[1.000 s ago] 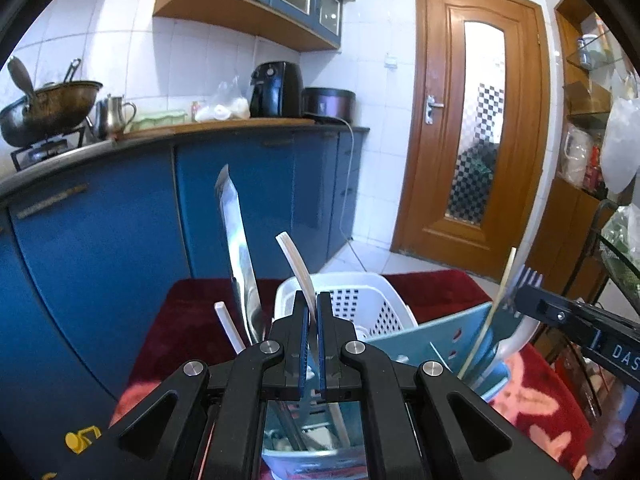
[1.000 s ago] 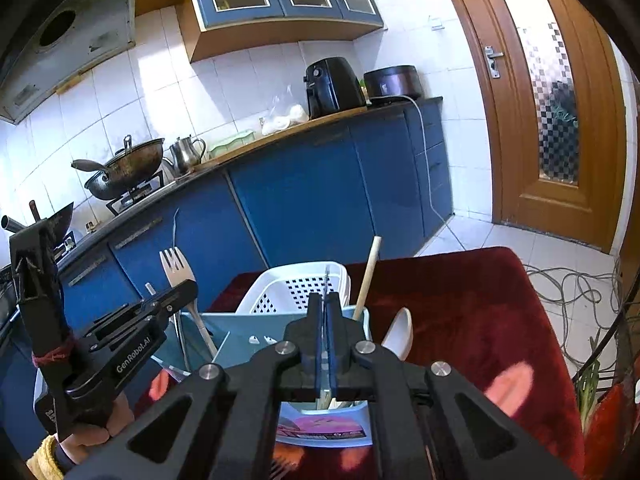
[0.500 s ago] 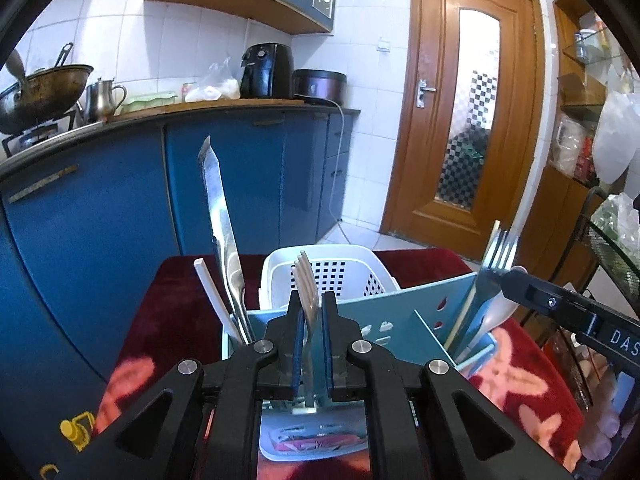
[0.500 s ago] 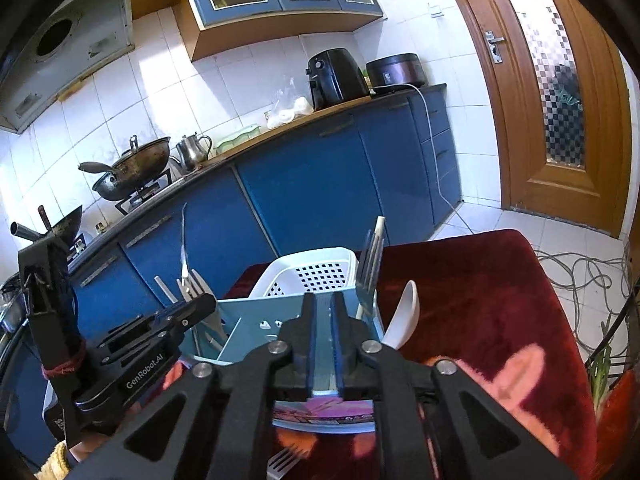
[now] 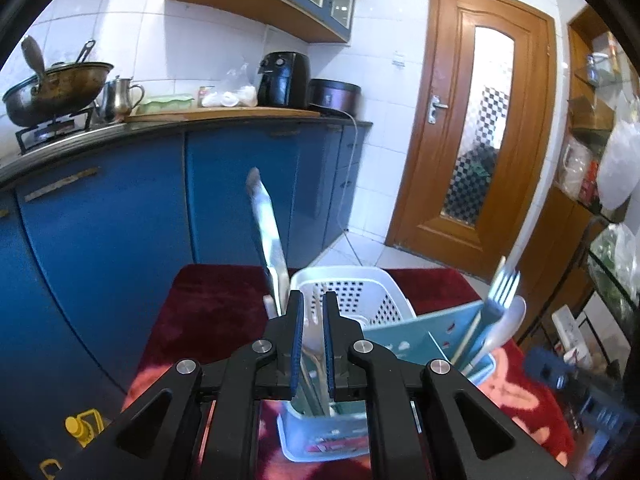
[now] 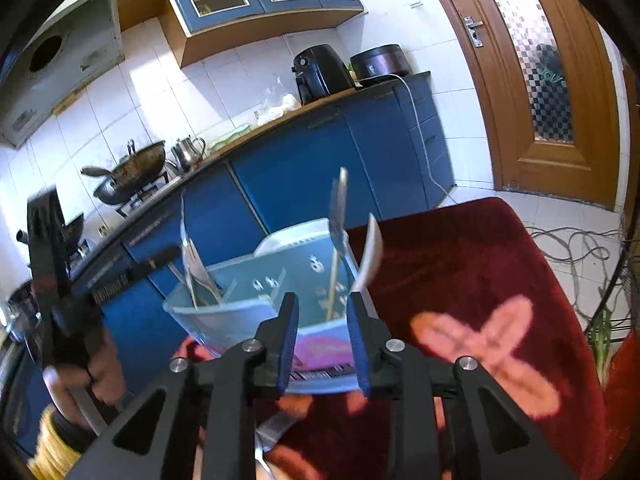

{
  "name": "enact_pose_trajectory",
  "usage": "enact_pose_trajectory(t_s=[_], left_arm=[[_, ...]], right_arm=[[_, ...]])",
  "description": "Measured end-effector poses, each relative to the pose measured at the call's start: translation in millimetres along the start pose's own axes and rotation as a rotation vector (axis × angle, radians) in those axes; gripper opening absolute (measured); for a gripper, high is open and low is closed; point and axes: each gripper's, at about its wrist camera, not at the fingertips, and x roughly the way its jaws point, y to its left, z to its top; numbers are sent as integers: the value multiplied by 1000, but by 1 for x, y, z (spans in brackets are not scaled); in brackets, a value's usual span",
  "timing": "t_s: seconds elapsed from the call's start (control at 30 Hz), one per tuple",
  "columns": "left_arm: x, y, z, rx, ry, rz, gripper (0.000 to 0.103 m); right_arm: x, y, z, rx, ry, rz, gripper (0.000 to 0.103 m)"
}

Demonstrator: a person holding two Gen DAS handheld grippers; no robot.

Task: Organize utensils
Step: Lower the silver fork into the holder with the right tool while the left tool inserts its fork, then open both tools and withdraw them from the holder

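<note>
A light blue divided utensil holder (image 5: 408,340) (image 6: 240,304) stands on a dark red cloth. In the left wrist view a knife (image 5: 269,240) and pale sticks stand in its left part, and a fork (image 5: 500,292) and a white spoon (image 5: 510,322) in its right part. My left gripper (image 5: 311,312) is open just above the left part, with nothing between the jaws. My right gripper (image 6: 322,312) is open in front of the holder, below the fork (image 6: 338,208) and spoon (image 6: 370,256). The left gripper also shows blurred in the right wrist view (image 6: 132,268).
A white perforated basket (image 5: 352,292) stands right behind the holder. The red cloth (image 6: 480,280) covers the table. Blue cabinets (image 5: 120,220) with a wok and kettle are behind. A wooden door (image 5: 472,120) and floor cables (image 6: 576,240) are to the right.
Both grippers were shut on utensils; they have opened. The chopsticks and fork now stand in the holder. The right gripper has drawn back and down.
</note>
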Motion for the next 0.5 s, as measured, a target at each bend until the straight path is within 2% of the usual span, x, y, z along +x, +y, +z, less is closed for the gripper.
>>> enact_pose_trajectory(t_s=[0.23, 0.3, 0.37, 0.5], left_arm=[[9, 9, 19, -28, 0, 10, 10], [16, 11, 26, -32, 11, 21, 16], [25, 15, 36, -46, 34, 21, 39], [39, 21, 48, -59, 70, 14, 42]], right_arm=[[2, -1, -21, -51, 27, -32, 28], [2, 0, -24, -64, 31, -36, 29], [2, 1, -26, -69, 32, -34, 29], [4, -3, -30, -67, 38, -32, 29]])
